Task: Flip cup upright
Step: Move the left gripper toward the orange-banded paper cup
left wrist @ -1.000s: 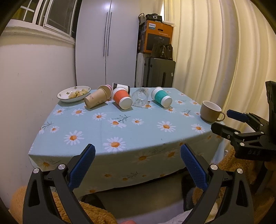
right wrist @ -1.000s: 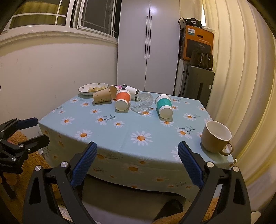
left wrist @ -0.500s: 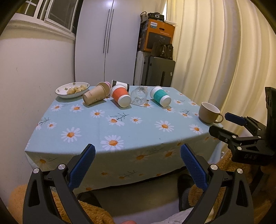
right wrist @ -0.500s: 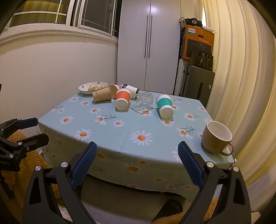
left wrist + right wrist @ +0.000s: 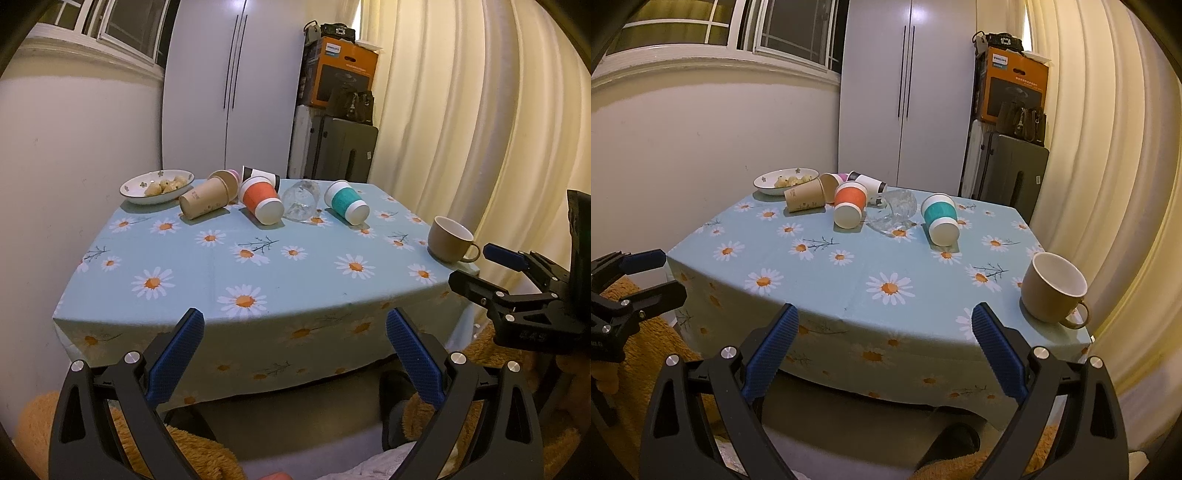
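While both sets of jaws stand wide apart and hold nothing, the left gripper and right gripper hang short of the table edge. Beyond them, a row of cups lies tipped over near the far side — brown cup, orange cup, glass, teal cup. A bowl sits left of the brown cup; a mug stands upright, well right of the teal cup.

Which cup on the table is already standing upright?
The tan mug with the handle, at the table's near right corner. It stands with its mouth up; the kraft, orange and teal cups all lie on their sides.
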`<state>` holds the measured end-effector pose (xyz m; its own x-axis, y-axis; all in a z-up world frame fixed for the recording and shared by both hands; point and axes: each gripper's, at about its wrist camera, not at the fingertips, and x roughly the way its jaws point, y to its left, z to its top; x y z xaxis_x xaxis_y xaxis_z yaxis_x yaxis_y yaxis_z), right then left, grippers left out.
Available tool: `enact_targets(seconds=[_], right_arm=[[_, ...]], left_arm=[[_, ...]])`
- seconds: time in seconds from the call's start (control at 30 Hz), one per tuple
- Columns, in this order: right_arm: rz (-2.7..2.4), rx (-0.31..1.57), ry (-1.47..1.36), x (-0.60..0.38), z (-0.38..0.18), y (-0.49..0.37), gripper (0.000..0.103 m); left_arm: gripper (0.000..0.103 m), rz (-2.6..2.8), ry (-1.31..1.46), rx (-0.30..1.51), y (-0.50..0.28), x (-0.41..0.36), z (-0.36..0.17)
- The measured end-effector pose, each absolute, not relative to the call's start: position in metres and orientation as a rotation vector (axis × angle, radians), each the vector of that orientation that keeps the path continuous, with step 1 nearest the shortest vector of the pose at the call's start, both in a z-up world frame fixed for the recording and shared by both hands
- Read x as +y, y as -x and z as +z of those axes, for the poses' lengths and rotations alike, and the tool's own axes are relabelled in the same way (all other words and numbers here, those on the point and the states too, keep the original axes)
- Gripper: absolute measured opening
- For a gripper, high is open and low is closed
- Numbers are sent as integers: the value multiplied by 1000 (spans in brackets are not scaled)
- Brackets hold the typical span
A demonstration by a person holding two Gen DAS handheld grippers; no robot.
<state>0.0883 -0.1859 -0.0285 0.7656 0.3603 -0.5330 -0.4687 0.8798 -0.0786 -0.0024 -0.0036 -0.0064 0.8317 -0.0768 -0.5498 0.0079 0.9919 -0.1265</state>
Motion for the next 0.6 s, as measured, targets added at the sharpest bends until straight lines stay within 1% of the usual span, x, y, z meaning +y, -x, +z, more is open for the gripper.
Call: enact_targets(seconds=[0.33,0.47,0.6], right_arm=[[494,578,258,-168,-34,-98,94],[519,639,269,-157,-40,-113,93],[552,716,203,-156,-41,-137,93]], left_arm=[[96,-94,209,632,-7,10,-5],[96,-101,248,659,-20,18,-4],[96,-113,328,665,-39,34,1]])
